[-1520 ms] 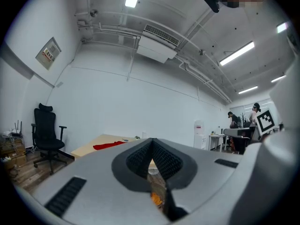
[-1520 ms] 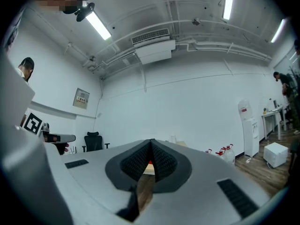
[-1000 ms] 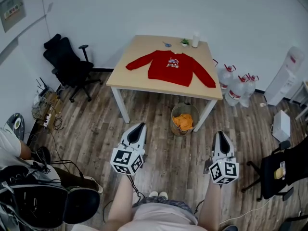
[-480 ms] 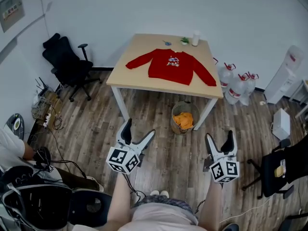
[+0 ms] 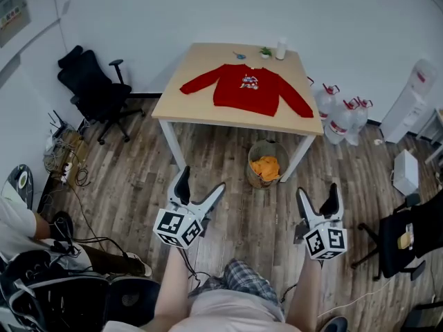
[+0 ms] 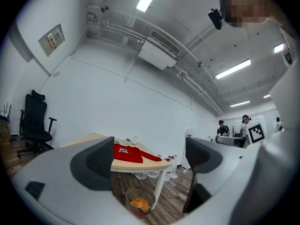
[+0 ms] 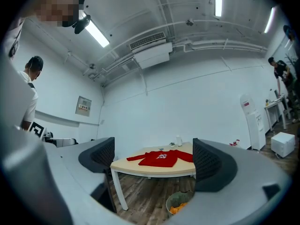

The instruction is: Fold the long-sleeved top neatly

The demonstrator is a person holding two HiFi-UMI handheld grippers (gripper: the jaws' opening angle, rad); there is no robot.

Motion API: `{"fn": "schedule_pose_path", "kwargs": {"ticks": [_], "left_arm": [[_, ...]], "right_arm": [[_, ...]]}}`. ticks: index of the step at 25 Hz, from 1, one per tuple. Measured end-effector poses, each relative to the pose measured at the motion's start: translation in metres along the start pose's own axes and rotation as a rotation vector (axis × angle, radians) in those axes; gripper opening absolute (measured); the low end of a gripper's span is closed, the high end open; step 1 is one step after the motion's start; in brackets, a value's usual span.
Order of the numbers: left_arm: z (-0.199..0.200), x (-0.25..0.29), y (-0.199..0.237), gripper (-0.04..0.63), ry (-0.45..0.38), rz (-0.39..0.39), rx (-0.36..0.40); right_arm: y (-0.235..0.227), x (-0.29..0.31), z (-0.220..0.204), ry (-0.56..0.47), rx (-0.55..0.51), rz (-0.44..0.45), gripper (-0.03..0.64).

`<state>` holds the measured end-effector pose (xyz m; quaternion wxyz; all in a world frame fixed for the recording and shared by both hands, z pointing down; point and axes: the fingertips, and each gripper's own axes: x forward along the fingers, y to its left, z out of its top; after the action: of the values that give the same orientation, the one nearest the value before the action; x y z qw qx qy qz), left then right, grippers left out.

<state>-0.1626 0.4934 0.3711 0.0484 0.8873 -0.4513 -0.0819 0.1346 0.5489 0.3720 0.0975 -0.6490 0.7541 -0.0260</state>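
Note:
A red long-sleeved top [image 5: 246, 88] lies spread flat, sleeves out, on a light wooden table [image 5: 201, 113] across the room. Both grippers hang over the wood floor, far short of it. My left gripper [image 5: 202, 182] is open, and its jaws have just been opening with nothing between them. My right gripper [image 5: 318, 194] is likewise open, its jaws just opened wider, empty. Between the wide pads of the left gripper view the top [image 6: 127, 153] shows in the distance. The right gripper view frames the top [image 7: 159, 158] on the table [image 7: 154, 168].
A wastebasket [image 5: 265, 169] with orange contents stands under the table's front edge. A white bottle [image 5: 280, 48] and small plant [image 5: 266, 51] sit at the table's back. Black office chair [image 5: 93, 88] at left, water jugs [image 5: 342, 116] at right, cables and a seated person [image 5: 14, 220] at lower left.
Both grippers went from shut to wide open. The left one shifted slightly left. A plaid-clad knee has come into view at the bottom.

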Motion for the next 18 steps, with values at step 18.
{"fn": "schedule_pose_path", "kwargs": {"ticks": [18], "left_arm": [[-0.016, 0.081, 0.056, 0.457, 0.012, 0.031, 0.029]], "right_arm": [[-0.024, 0.106, -0.031, 0.017, 0.022, 0.035, 0.488]]}}
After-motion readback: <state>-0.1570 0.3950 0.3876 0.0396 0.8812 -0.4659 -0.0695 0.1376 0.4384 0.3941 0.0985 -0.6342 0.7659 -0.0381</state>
